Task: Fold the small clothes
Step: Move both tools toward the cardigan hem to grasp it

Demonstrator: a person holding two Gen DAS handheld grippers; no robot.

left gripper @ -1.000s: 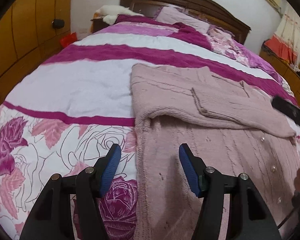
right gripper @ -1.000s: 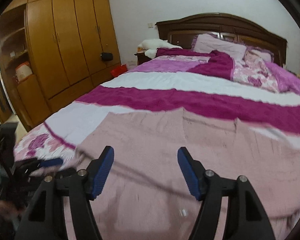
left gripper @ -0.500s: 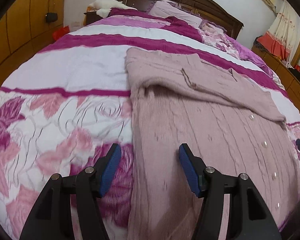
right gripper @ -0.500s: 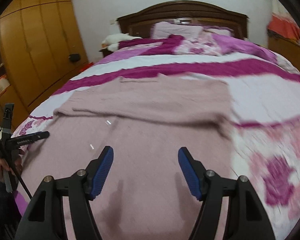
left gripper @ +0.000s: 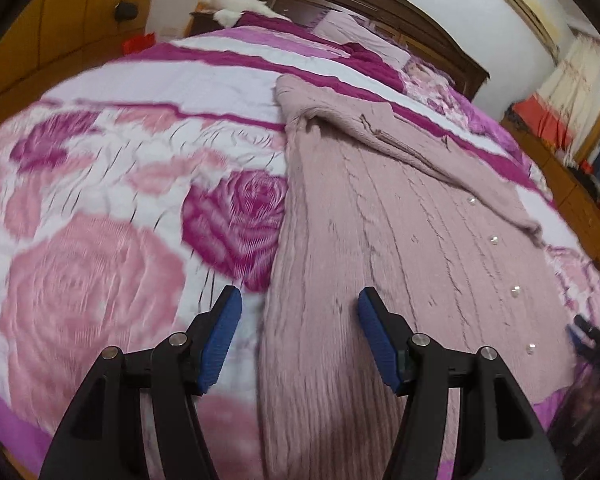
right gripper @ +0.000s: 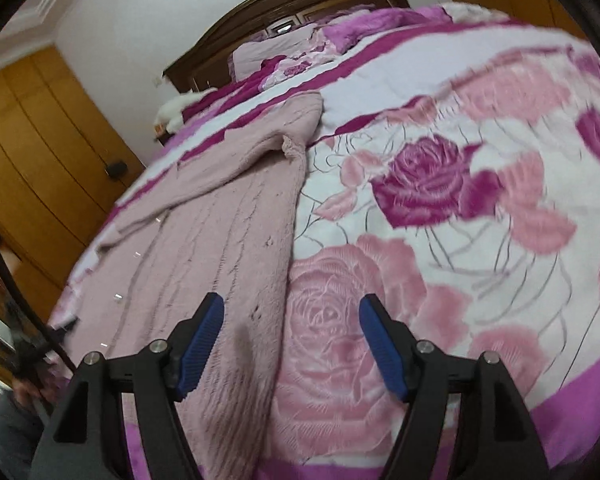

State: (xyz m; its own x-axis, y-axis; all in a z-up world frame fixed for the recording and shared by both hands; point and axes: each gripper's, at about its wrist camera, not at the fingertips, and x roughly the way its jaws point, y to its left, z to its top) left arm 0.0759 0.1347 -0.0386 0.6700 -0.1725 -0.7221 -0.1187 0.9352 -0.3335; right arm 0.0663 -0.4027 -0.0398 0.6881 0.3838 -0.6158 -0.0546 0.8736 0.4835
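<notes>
**Swung out to both side edges of the cardigan**

Moved from over the middle of the cardigan (left gripper: pixel 380 248) a second ago to its two long edges: left tool (left gripper: pixel 300 336) now straddling the left edge, right tool (right gripper: pixel 290 344) straddling the right edge. Left tool released, blue pads apart, nothing pinched, knit and bedspread (left gripper: pixel 100 208) both seen in the gap. Right tool released too, jaws opening, hanging above knit and rose print without pressing either. Cardigan lying flat along the bed, front up with pearl buttons (left gripper: pixel 494 240) showing, sleeve (left gripper: pixel 440 160) folded across the upper part. Headboard (left gripper: pixel 380 4) and pillow (left gripper: pixel 356 32) beyond.
</notes>
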